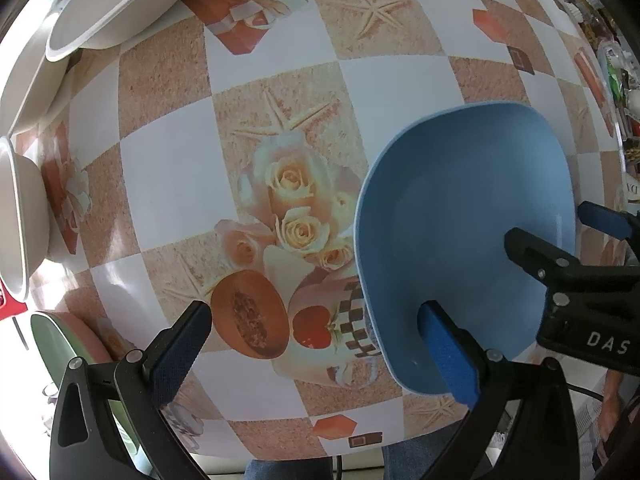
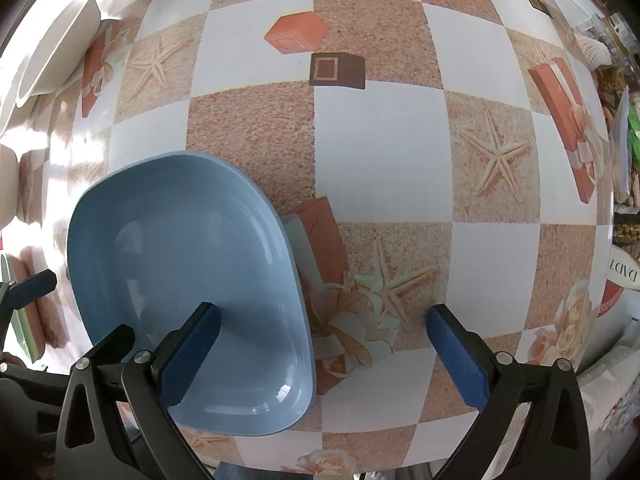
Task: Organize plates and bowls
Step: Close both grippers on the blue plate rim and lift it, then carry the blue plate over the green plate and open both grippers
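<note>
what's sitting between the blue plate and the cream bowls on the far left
Nothing: in the left wrist view only bare patterned tablecloth lies between the blue plate and the cream bowls.

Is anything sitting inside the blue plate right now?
No, the blue plate shows only its bare glossy inside in the right wrist view, with one right gripper finger over it.

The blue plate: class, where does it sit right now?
The blue plate lies on the patterned tablecloth near its front edge, between both open grippers.
</note>
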Demonstrator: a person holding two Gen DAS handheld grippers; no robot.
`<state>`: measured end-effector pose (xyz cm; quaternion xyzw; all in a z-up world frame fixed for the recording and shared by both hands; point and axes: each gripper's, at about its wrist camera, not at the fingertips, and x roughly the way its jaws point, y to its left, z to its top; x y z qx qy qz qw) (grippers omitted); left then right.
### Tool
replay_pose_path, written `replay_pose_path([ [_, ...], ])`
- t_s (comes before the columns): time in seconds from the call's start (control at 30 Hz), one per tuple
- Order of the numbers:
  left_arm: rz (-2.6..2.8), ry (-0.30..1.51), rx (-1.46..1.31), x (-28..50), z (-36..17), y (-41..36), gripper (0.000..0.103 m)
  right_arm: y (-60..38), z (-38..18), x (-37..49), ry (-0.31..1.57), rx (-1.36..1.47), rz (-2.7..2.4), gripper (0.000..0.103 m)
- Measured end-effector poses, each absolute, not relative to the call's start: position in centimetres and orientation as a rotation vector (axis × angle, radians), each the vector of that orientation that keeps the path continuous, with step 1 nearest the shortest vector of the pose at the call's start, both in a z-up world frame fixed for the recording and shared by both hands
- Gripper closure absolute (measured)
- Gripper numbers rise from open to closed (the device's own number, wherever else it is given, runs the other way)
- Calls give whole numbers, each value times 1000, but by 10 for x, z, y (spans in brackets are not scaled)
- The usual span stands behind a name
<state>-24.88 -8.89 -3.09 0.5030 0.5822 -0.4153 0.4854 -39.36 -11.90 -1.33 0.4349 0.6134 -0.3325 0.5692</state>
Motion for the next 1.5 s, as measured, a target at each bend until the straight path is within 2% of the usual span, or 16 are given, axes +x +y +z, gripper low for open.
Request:
replay_pose_path([
  [0.4,-978,1431,1161,-253,-39,-73,1,-112,-13,-383,1453,966,-743,0],
  [0.47,-997,1445,1144,-257,-38,-71,5,-109,-10,-384,1451,954,-750,5],
  [0.6,-1038,1425,1145,-265,-31,-72,13,-102,3,-379,1425,895,-726,32],
  [0.67,-1069,1407,1143,-270,-27,-72,24,-99,7,-377,1429,879,-712,41],
  [0.7,-1078,1403,1139,-270,-25,-72,27,-98,9,-376,1425,878,-710,51],
  [0.73,-1089,1398,1137,-271,-24,-72,33,-96,11,-376,1420,880,-710,68],
  [0.8,-1113,1389,1135,-272,-20,-73,43,-94,16,-373,1409,903,-701,83],
  [0.87,-1146,1388,1136,-274,-18,-72,57,-89,18,-370,1403,924,-693,85],
  [1.03,-1142,1420,1128,-258,-17,-64,69,-77,17,-364,1423,971,-706,86],
  [1.5,-1109,1383,1135,-193,9,-14,70,-18,38,-307,1449,1063,-593,86],
])
